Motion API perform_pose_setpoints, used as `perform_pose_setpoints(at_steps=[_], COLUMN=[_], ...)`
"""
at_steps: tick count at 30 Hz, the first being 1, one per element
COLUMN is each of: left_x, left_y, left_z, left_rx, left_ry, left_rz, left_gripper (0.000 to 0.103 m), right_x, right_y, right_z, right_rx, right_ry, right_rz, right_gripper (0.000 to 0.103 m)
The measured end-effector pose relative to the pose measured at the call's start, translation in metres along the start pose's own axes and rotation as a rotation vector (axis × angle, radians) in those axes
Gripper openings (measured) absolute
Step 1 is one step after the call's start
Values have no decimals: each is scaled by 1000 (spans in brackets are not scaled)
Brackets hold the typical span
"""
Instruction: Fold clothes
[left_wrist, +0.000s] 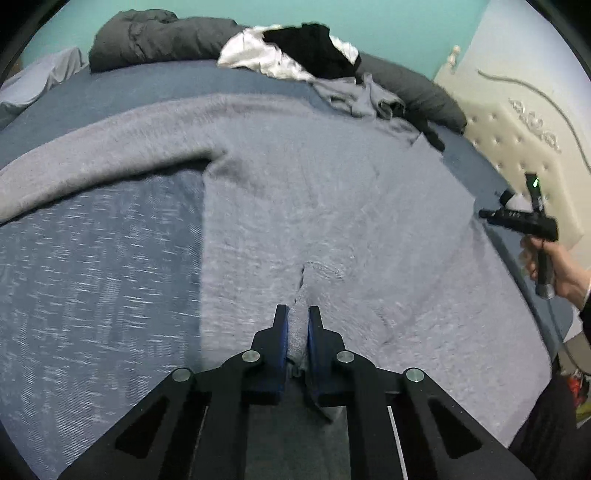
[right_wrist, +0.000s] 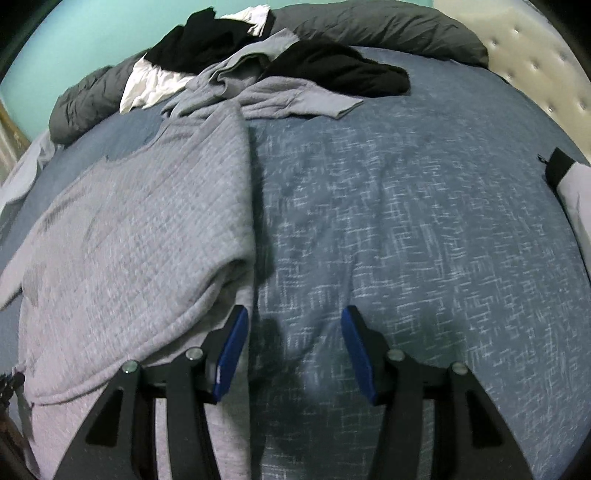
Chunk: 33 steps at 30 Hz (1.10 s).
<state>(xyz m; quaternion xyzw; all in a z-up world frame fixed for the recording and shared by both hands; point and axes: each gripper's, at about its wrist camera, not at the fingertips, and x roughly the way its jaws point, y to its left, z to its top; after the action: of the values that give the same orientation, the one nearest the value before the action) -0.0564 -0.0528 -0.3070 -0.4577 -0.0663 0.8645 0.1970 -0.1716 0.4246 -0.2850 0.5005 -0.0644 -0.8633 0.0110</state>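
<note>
Mid-fold: L gripper (left_wrist: 298, 314) pinching grey sweater (left_wrist: 295, 192) hem at 6 o'clock; R gripper (right_wrist: 293, 328) agape over bedspread (right_wrist: 406, 221), needs opposite hem.

The sweater (left_wrist: 295, 206) lies spread on the bed (left_wrist: 92, 258) — its sleeve reaching toward 9 o'clock, a clothes pile (left_wrist: 295, 55) at 12 o'clock behind it.

- Your left gripper (left_wrist: 298, 314) is clamped on a fold of cloth.
- Your right gripper (right_wrist: 293, 343) hangs with jaws spread wide, held in your right hand (left_wrist: 554, 266).
</note>
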Motion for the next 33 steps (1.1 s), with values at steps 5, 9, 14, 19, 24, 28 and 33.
perform_pose_setpoints(at_steps=[5, 9, 14, 19, 24, 28, 33], left_x=[-9, 3, 9, 14, 15, 15, 16], left_y=[12, 20, 21, 23, 24, 24, 25], left_z=[-8, -13, -14, -17, -17, -16, -16], left_rx=[-33, -54, -64, -52, -54, -57, -61], left_ry=[5, 39, 51, 69, 80, 82, 83], left_rz=[9, 15, 16, 29, 32, 32, 30], left_gripper=[10, 10, 10, 10, 10, 10, 11], right_x=[-6, 1, 22, 39, 41, 37, 29], right_y=[9, 27, 42, 46, 33, 12, 11], right_z=[4, 5, 6, 14, 19, 22, 21], right_rx=[-51, -118, -205, -232, -220, -168, -175], right_ry=[-25, -12, 11, 2, -33, -43, -62], right_rz=[18, 21, -48, -97, -143, -123, -107], right_gripper=[53, 53, 53, 53, 44, 43, 43])
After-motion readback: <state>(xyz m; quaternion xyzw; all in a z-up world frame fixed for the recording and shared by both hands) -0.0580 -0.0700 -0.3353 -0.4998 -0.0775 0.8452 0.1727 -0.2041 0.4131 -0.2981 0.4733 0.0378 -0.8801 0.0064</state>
